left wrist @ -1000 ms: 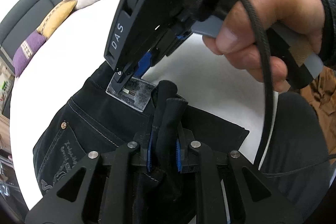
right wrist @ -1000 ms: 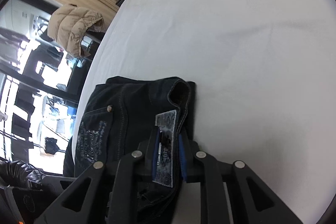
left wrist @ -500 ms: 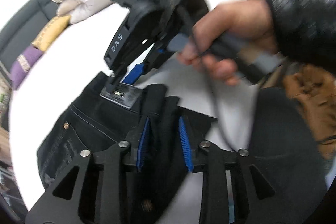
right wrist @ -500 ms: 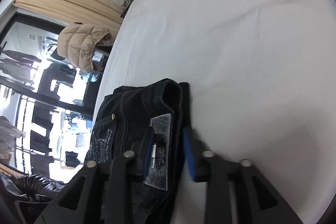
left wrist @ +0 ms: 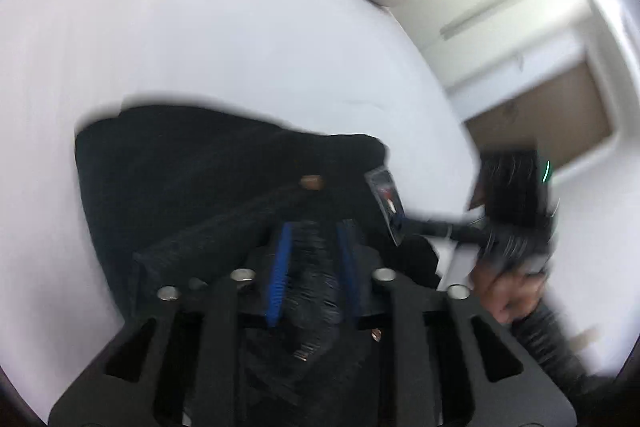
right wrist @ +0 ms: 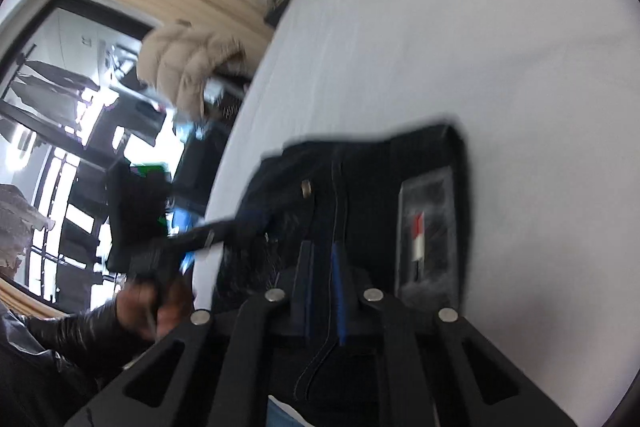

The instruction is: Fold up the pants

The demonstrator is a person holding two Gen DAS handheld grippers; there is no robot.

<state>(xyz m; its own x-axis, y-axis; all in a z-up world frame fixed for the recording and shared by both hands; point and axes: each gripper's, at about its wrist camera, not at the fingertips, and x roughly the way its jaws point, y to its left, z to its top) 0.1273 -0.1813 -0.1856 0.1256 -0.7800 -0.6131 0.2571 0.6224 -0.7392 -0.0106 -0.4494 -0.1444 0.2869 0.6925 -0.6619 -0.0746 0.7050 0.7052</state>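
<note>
1. Denim here is heavy and fairly stiff, so you should expect the black jeans to hold a crease yet drag on the white bed sheet (thick seams at the waistband will resist bending)
2. Your best hold, as I judge it, is the waistband edge near the grey brand patch, where layers are stitched firm and will not slip
3. Your left gripper is closing, with a bunched wad of black cloth between its blue pads
4. Your right gripper is closing too, with the jeans' stitched seam between its pads
5. The jeans lie in a folded heap on the sheet, right in front of both tools
6. Count: one pair of jeans, one patch, two grippers, one copper rivet showing
</note>
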